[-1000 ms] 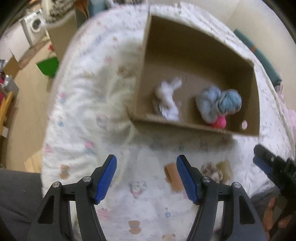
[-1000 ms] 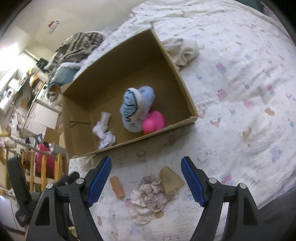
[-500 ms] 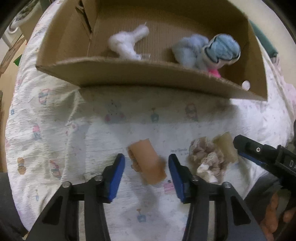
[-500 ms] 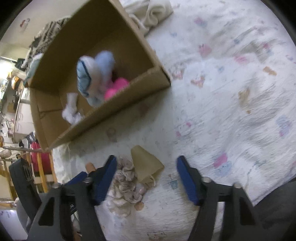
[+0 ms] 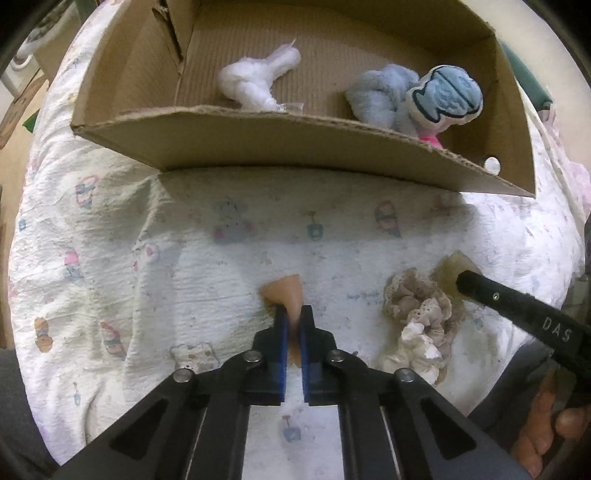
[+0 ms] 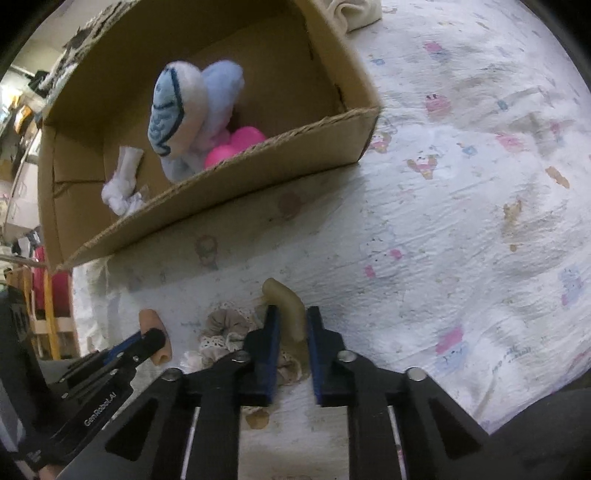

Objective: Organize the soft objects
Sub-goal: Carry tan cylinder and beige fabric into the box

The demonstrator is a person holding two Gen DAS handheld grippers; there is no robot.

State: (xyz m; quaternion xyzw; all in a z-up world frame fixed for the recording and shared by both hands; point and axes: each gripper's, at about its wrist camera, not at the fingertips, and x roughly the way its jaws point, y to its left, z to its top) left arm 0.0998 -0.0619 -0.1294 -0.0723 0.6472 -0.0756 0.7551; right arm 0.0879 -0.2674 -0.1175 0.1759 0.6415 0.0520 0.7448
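Observation:
My left gripper (image 5: 293,314) is shut on a peach sponge piece (image 5: 286,293) lying on the bedsheet; it also shows in the right wrist view (image 6: 151,325). My right gripper (image 6: 289,314) is shut on a tan sponge piece (image 6: 286,304), which shows in the left wrist view (image 5: 448,267). A beige lace scrunchie (image 5: 413,306) lies between them, also in the right wrist view (image 6: 227,325). The cardboard box (image 5: 295,140) holds a white cloth (image 5: 255,83), a blue plush toy (image 5: 417,98) and a pink toy (image 6: 231,146).
The patterned bedsheet (image 6: 461,221) spreads right of the box (image 6: 229,188). A cream cloth (image 6: 356,13) lies beyond the box's far corner. The bed's left edge drops to the floor (image 5: 14,107). Furniture (image 6: 44,306) stands at the left.
Both grippers have moved down to the sheet and shut: the left on the peach sponge piece, the right on the tan sponge piece. A second ago both were open above them.

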